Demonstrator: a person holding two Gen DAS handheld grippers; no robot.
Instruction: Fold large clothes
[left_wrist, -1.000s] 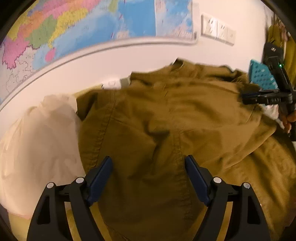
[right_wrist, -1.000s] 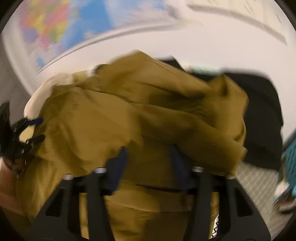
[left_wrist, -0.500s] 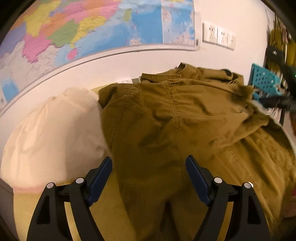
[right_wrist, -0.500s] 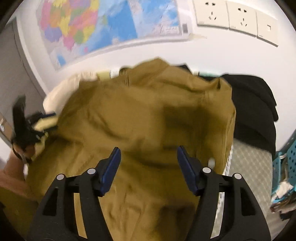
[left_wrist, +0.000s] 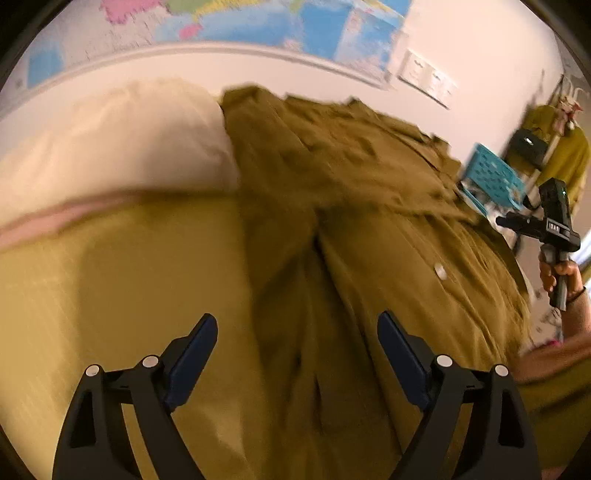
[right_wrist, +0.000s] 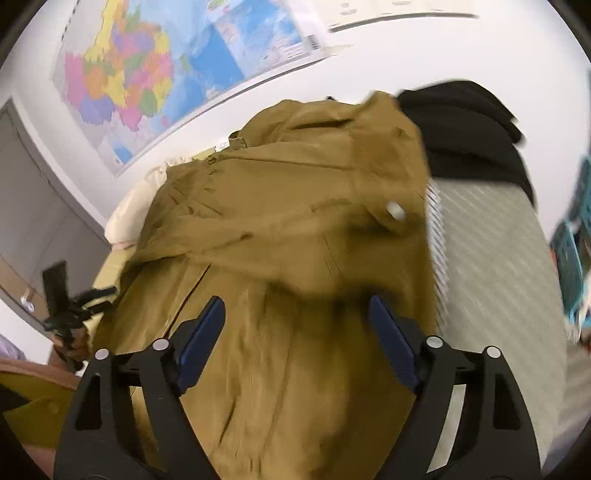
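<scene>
while both hands hang over the bed, nothing is being held. at the far left of the left wrist view a cream pillow (left_wrist: 110, 144) sits up against the wall, out of the way of the folding. lower down, the left gripper (left_wrist: 297, 354) has its blue fingers (left_wrist: 192, 354) wide apart and opening more, with only loose cloth under the gap and nothing pinched. the big olive jacket (left_wrist: 351, 229) fills the middle and right of that picture, spread on the yellow sheet (left_wrist: 110, 295) so it can be folded flat. a white button (left_wrist: 440, 271) shows on its front. at the far right edge a hand holds the right gripper (left_wrist: 517, 222) up beside a blue basket (left_wrist: 491, 177). in the right wrist view, the left gripper (right_wrist: 94, 301) shows small at the left edge. the right gripper (right_wrist: 297, 332) is low in the middle, its jaws opening wide too, and the jacket (right_wrist: 295, 221) lies under them, not gripped. one part of the jacket is already turned over the rest, so i think a fold was just laid down and the hands are letting go. to the upper right a black cloth (right_wrist: 469, 140) lies on a striped grey cover (right_wrist: 498, 258), kept apart from the jacket. next i guess they need a new edge to grab.
</scene>
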